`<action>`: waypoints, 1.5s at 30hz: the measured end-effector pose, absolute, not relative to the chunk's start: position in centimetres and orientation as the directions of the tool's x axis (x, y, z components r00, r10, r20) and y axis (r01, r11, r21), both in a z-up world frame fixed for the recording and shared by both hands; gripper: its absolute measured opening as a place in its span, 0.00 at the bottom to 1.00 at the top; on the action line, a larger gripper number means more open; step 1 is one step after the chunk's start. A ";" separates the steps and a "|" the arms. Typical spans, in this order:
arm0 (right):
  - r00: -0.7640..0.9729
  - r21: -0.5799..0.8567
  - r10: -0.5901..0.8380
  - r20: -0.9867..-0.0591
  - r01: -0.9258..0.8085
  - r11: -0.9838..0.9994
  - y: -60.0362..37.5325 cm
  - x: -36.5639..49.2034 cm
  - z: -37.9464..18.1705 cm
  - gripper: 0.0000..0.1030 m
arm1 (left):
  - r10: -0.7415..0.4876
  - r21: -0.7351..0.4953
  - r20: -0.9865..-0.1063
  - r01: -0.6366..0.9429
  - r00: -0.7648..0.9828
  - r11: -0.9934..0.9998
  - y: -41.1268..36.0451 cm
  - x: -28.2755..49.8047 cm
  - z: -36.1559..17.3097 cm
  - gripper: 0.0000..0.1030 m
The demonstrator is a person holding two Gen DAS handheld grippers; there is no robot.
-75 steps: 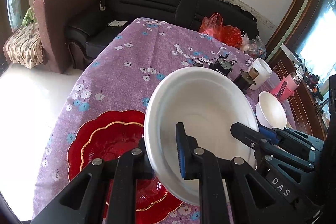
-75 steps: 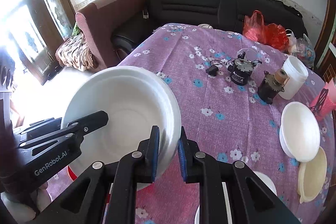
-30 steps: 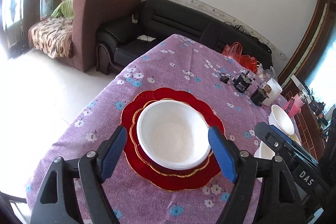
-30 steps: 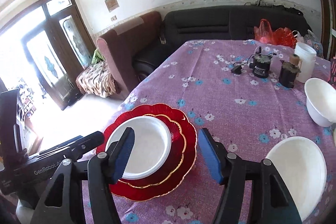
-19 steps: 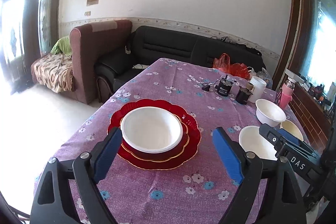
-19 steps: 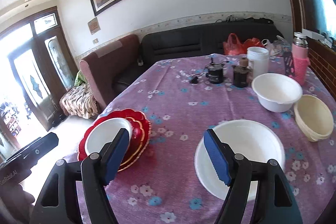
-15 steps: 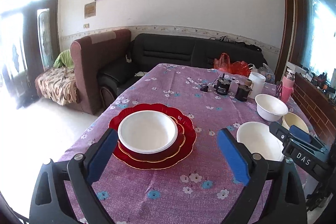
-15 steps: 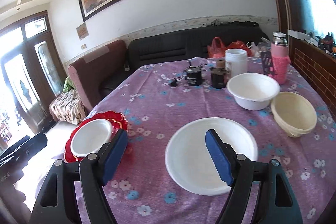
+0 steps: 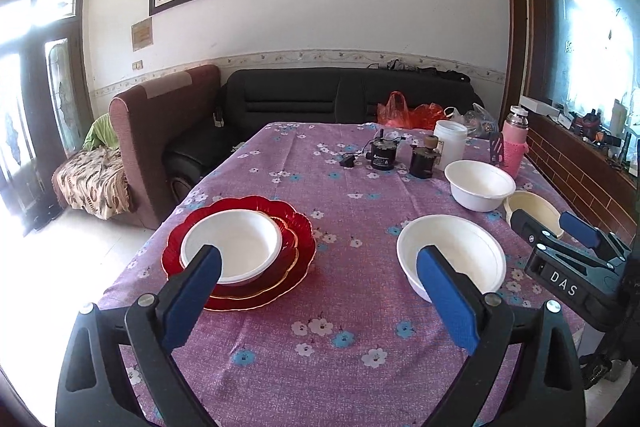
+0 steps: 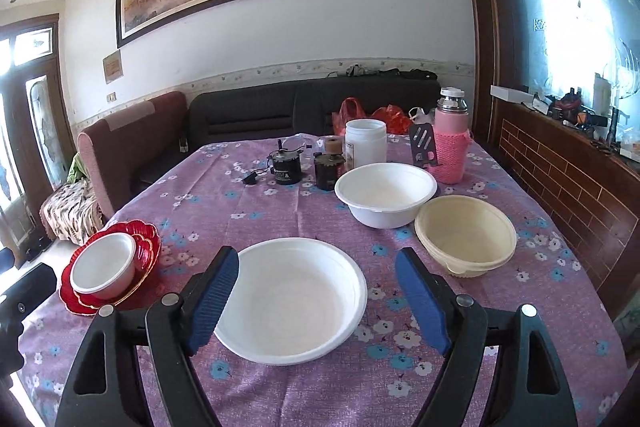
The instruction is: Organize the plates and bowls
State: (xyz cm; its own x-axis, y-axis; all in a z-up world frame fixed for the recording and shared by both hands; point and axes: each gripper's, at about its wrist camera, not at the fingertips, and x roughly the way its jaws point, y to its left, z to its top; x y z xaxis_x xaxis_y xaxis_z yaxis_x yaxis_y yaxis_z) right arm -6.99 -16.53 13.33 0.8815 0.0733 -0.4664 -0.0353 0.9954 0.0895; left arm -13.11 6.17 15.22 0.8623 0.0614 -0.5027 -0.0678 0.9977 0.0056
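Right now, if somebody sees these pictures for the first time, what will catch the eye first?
Most striking is the red plate stack at the table's near left, with a white bowl sitting in it. Then come three loose bowls on the purple floral cloth: a wide white one in front of the open right gripper, a deeper white one behind it, and a cream one to the right.

A white bowl (image 9: 231, 245) sits on stacked red plates (image 9: 298, 239); left hand-held gripper (image 9: 320, 291) gapes empty.
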 end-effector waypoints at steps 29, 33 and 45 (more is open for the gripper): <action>0.999 0.307 -0.043 -0.015 0.045 0.951 -33.8 -28.5 56.4 1.00 | -0.102 -0.128 -0.109 0.088 0.989 0.988 8.8 -27.3 30.3 0.97; 0.976 0.299 -0.217 0.003 0.206 0.932 -35.7 -29.1 58.5 1.00 | -0.141 -0.150 -0.127 0.121 0.982 0.981 8.3 -25.6 29.5 0.97; 0.898 0.607 0.342 -0.276 -0.113 0.787 -32.2 -8.9 36.1 1.00 | -0.173 -0.113 -0.247 0.149 0.953 0.982 7.1 -19.2 23.9 0.97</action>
State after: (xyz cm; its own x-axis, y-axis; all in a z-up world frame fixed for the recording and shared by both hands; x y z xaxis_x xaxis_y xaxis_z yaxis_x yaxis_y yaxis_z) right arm -8.92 -32.16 36.11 0.8982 0.3419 -0.2763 -0.1129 0.7870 0.6066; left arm -19.23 7.06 23.89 0.9533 -0.1731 -0.2475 0.1491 0.9824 -0.1129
